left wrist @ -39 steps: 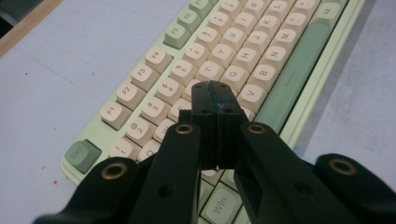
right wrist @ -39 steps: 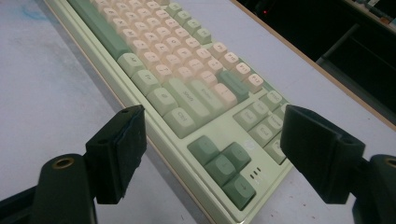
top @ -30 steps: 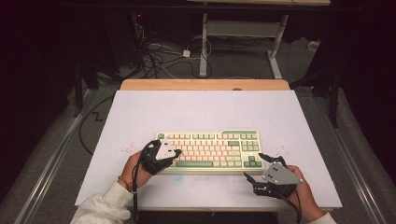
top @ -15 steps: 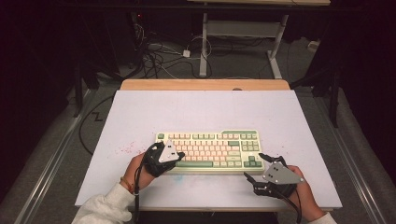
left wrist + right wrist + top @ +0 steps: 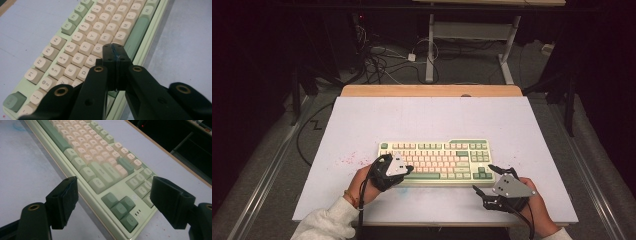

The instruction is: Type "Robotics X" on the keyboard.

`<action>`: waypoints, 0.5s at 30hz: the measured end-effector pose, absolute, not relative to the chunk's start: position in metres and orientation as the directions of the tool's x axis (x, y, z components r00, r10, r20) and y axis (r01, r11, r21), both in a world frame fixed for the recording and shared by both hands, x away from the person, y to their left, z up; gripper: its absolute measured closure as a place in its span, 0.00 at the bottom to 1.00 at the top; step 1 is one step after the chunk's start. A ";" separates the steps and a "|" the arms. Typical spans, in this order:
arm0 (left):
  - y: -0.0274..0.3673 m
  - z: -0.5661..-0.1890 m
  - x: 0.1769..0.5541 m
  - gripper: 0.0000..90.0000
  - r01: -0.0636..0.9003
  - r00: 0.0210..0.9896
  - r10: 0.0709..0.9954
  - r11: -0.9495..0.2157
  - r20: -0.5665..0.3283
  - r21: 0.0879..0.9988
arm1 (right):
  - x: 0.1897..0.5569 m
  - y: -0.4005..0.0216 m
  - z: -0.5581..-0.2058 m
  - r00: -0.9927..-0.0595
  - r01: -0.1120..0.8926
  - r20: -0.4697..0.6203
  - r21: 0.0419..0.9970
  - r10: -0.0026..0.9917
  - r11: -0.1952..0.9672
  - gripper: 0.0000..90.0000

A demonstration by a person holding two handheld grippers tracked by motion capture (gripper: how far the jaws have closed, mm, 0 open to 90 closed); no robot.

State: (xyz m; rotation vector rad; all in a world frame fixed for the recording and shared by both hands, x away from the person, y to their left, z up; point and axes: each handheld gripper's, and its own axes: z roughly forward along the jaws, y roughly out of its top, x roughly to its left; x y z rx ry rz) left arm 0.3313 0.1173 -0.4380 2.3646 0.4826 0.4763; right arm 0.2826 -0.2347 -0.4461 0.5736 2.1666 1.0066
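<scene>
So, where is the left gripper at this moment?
In the high view the left gripper is over the left end of the keyboard, jaws shut above the letter keys.

Keyboard lower-left keys hidden behind left gripper jaws.

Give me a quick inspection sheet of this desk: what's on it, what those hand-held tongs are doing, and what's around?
Surface: pale lilac board on a wooden table, with faint pink specks near its left front.
Job's things: mint-green and cream mechanical keyboard, lying flat near the front edge.
Clutter: nothing seen.
Grippers: left tongs shut, tips over the cream letter keys near the green space bar; whether they press a key cannot be told. Right tongs open, hovering by the keyboard's arrow-key corner, holding nothing.
Cables: black cable trailing from the left tongs; tangled leads on the floor behind.
Surroundings: dark room, white metal desk frame beyond.
</scene>
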 end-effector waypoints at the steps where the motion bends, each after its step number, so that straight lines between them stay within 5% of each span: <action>1: 0.117 -0.438 0.331 0.97 0.211 0.866 0.453 -0.713 0.210 0.669 | 0.283 -0.235 -0.446 -0.677 0.105 -0.390 0.788 0.624 0.607 0.26; 15: 0.113 -0.442 0.330 0.97 0.206 0.875 0.437 -0.726 0.209 0.656 | 0.282 -0.235 -0.446 -0.676 0.104 -0.394 0.786 0.623 0.610 0.26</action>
